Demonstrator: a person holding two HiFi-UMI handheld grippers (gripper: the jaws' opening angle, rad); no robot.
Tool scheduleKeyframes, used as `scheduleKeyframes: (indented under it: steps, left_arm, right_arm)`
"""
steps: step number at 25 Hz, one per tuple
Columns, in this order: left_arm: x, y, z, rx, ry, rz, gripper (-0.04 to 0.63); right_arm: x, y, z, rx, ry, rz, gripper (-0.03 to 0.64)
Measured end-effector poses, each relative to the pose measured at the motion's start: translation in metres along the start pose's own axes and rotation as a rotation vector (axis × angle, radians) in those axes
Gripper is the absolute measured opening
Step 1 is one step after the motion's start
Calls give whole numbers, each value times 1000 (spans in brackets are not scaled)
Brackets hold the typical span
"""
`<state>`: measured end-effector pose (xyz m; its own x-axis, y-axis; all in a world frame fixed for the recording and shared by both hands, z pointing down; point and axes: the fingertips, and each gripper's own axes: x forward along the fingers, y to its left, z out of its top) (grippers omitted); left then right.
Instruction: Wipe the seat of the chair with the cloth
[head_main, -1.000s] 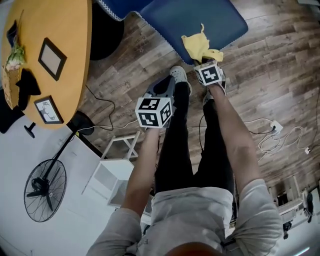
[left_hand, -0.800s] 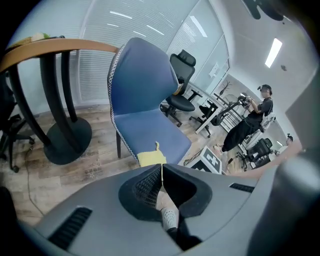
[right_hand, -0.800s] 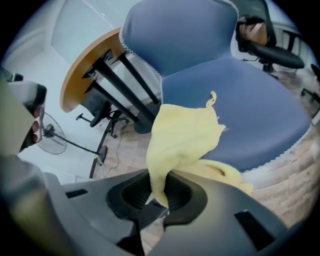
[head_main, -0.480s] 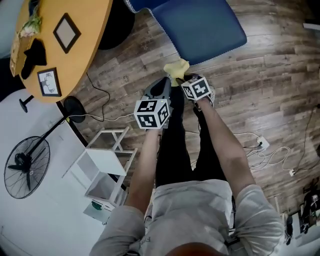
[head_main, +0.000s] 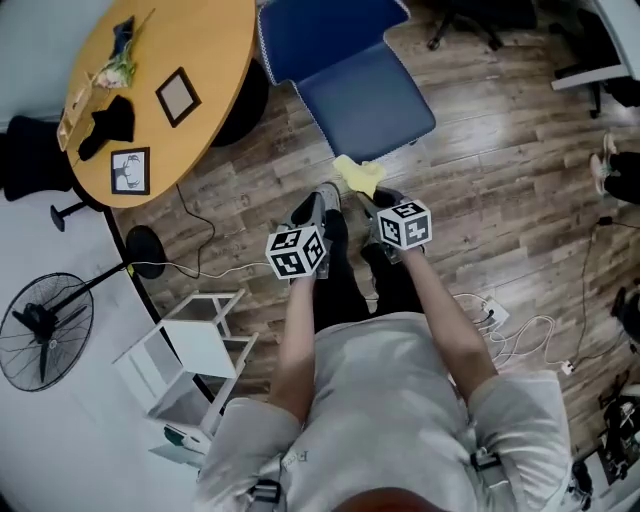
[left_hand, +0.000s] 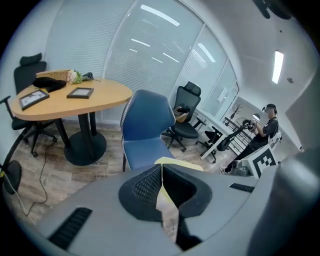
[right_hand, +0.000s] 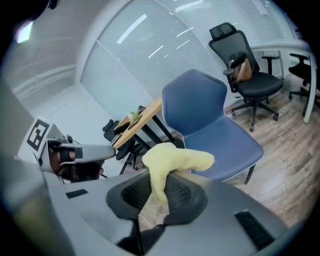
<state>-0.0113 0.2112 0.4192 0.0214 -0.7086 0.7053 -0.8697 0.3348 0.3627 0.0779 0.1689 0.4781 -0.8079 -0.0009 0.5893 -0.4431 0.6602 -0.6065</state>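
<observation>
Right claw (right_hand: 157, 192): clenched on the one yellow cloth (right_hand: 172, 162). The cloth sticks up between the pads and flops over to your right. From the head view, the cloth (head_main: 358, 175) hangs in the air off the front edge of the blue chair (head_main: 365, 100), not on the seat.

Left claw (left_hand: 162, 187): clenched, pads together, nothing in it. You hold it beside the right claw (head_main: 372, 195), level with it and a little apart.

Chairs: one blue chair ahead of both claws, seat bare. One black office chair (right_hand: 245, 65) stands behind it.

Round wooden tabletop (head_main: 200, 60), to the left of the chair:
- two picture frames (head_main: 177, 95) (head_main: 129, 170), lying flat
- one black lump (head_main: 108, 122), kind unclear
- one tan woven tray (head_main: 72, 100), with a sprig of flowers (head_main: 115, 70) at its end

Floor: one black fan (head_main: 40, 330), one white shelf unit (head_main: 195, 350), and white cables (head_main: 520, 335) to your right.
</observation>
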Motion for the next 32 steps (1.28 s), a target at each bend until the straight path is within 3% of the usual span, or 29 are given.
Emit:
scheduleKeyframes:
  steps: [5,10,12,15,20,26,32]
  left_arm:
    - [-29,-30,9,7,-21,-22,28]
    - [-56,-54,26,100,-38,-30,28]
    - [-60,-67,40,128,-63,-40,28]
    - [-59,-78,56,149,-99,-57,28]
    - [-59,-84,50,182,-86,-73,28]
    - [-61,-91,46,219,-92,-83,28]
    - [-69,-73,37,178,-96,-49,28]
  right_arm:
    - [-67,19,48,-77,-108,-31,72]
    - [-119,28,66,29,-237,-35,72]
    - [-136,26,63,26,-269,-25,72]
    - [-147,14,56,-42,-242,-59,72]
    - [-162,10,54,-116,-235,-114,71]
    - [-171,14,52,-127,-270,-114,71]
    - [-179,17,48,-126,-294,-104,71]
